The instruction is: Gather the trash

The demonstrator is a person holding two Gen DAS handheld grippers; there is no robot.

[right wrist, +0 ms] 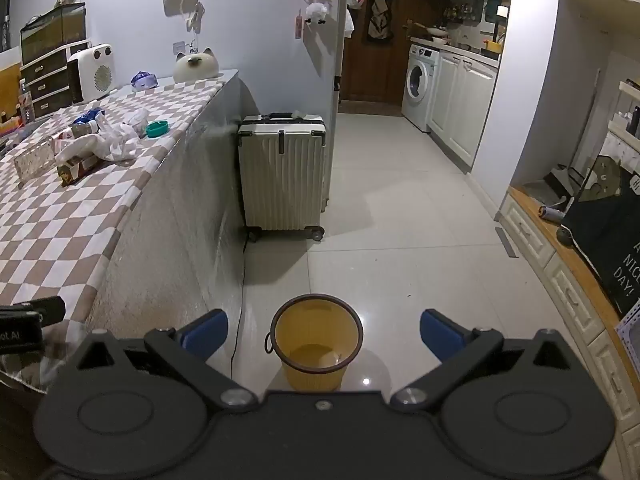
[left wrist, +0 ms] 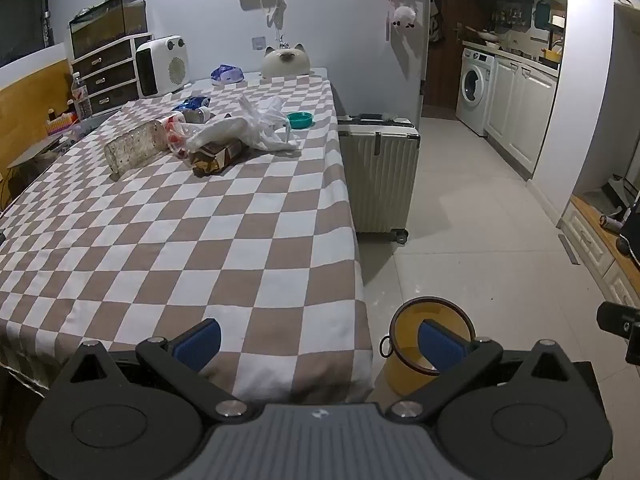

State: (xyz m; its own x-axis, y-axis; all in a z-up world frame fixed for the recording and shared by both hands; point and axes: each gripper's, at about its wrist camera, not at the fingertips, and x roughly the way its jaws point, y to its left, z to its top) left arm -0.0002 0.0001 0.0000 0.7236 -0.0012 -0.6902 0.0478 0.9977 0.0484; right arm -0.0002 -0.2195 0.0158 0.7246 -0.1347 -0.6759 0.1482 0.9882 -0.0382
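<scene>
With both sets of jaws spread wide and empty, the left gripper [left wrist: 318, 340] faced the litter pile [left wrist: 208, 136] far across the checked-cloth worktop [left wrist: 240, 240], while the right gripper [right wrist: 324, 332] overlooked the round yellow plastic bin [right wrist: 316, 344], standing on the floor beside the worktop to receive it.

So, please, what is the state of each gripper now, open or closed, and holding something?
Left gripper: open, holding nothing.
Right gripper: open, holding nothing.
</scene>
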